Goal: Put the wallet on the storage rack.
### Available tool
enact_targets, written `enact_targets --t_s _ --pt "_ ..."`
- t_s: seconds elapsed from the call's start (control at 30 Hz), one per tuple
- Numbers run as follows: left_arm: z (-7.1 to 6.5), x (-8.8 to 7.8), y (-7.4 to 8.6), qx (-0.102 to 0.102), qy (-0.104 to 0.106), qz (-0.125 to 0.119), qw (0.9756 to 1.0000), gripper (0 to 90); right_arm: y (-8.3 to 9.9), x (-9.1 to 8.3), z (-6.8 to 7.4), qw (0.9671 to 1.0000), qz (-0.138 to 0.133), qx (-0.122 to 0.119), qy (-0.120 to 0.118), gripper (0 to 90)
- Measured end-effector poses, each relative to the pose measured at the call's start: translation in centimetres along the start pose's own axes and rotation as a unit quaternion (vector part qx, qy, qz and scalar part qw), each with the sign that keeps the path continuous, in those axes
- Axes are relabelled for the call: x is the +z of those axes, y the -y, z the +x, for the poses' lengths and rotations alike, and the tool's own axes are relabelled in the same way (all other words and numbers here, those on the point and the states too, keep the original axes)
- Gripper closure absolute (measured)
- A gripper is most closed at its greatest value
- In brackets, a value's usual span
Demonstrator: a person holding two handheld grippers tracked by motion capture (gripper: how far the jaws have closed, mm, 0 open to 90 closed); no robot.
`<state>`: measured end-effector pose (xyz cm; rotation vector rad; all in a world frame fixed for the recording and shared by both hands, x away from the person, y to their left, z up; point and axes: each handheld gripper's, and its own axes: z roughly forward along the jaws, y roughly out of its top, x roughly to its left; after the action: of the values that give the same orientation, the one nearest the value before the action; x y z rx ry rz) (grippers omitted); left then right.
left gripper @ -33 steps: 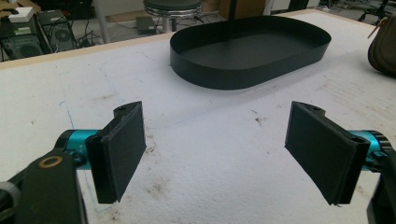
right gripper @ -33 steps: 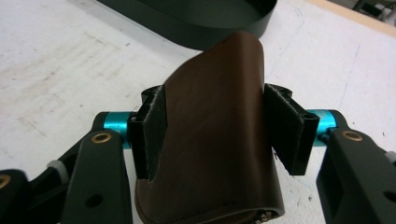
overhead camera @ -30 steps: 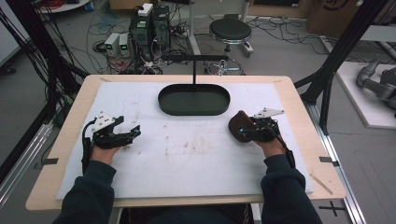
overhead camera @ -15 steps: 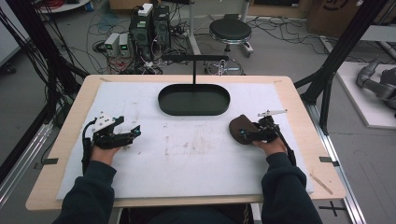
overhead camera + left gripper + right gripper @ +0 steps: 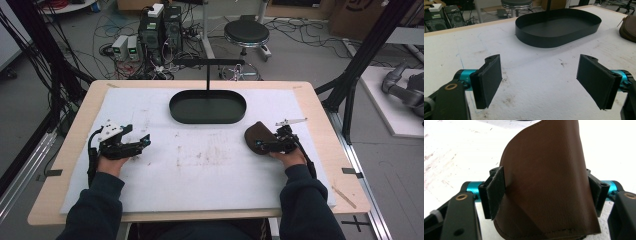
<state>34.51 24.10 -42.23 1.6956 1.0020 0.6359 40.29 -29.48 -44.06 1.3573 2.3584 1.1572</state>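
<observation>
On the left side of the white mat [image 5: 200,170], the left gripper [image 5: 142,141] rests low at the surface, held in the person's left hand [image 5: 112,162]. In the left gripper view its jaws stand wide apart with nothing between them and bare mat beneath. At the far centre of the mat sits a black oval tray [image 5: 208,106], with a thin black post rising at its far rim. Right of the tray and nearer the person lies a brown leather pouch [image 5: 257,136], resting on the mat. The right gripper [image 5: 259,145] is at the pouch, and the right gripper view shows the pouch [image 5: 544,182] filling the space between the jaws, with both pads [image 5: 496,192] pressed against its sides. The jaws have just been closing onto it.
</observation>
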Motion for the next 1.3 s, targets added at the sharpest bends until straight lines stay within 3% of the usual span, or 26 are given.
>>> enact_targets --t_s 0.1,0.2,0.33,0.43,0.57,0.73,0.8,1.0,1.3 --pt "0.1 0.0 0.0 0.002 -0.001 0.001 1.0000 20.1 -0.1 -0.4 0.0 1.0000 -0.009 0.001 -0.002 36.3" --pt "0.1 0.0 0.0 0.002 -0.001 0.001 1.0000 20.1 -0.2 -1.2 -0.1 0.9994 -0.029 0.004 -0.018 50.6" --pt "0.1 0.0 0.0 0.001 -0.001 0.001 1.0000 20.1 -0.5 -2.0 0.3 0.9966 -0.060 -0.004 -0.057 62.8" --pt "0.1 0.0 0.0 0.002 -0.001 0.002 1.0000 20.1 -0.8 -1.9 1.2 0.9945 -0.070 -0.030 -0.072 64.2" --pt "0.0 0.0 0.0 0.001 -0.001 0.002 1.0000 20.1 -1.2 -1.6 2.2 0.9940 -0.070 -0.054 -0.065 62.4" --pt "0.0 0.0 0.0 0.003 -0.002 0.003 1.0000 20.1 -1.2 -0.4 3.1 0.9948 -0.030 -0.082 -0.053 60.6" --pt "0.0 0.0 0.0 0.003 -0.001 0.003 1.0000 20.1 -1.4 -0.1 3.6 0.9940 -0.029 -0.094 -0.049 62.0" --pt "0.1 -0.1 0.1 0.002 -0.002 0.003 1.0000 20.0 -1.9 -0.2 3.9 0.9943 -0.028 -0.096 -0.037 64.8" --pt "0.1 0.0 0.2 0.000 0.001 0.002 1.0000 20.1 -4.9 -0.7 3.8 0.9929 -0.079 -0.082 -0.034 64.8"
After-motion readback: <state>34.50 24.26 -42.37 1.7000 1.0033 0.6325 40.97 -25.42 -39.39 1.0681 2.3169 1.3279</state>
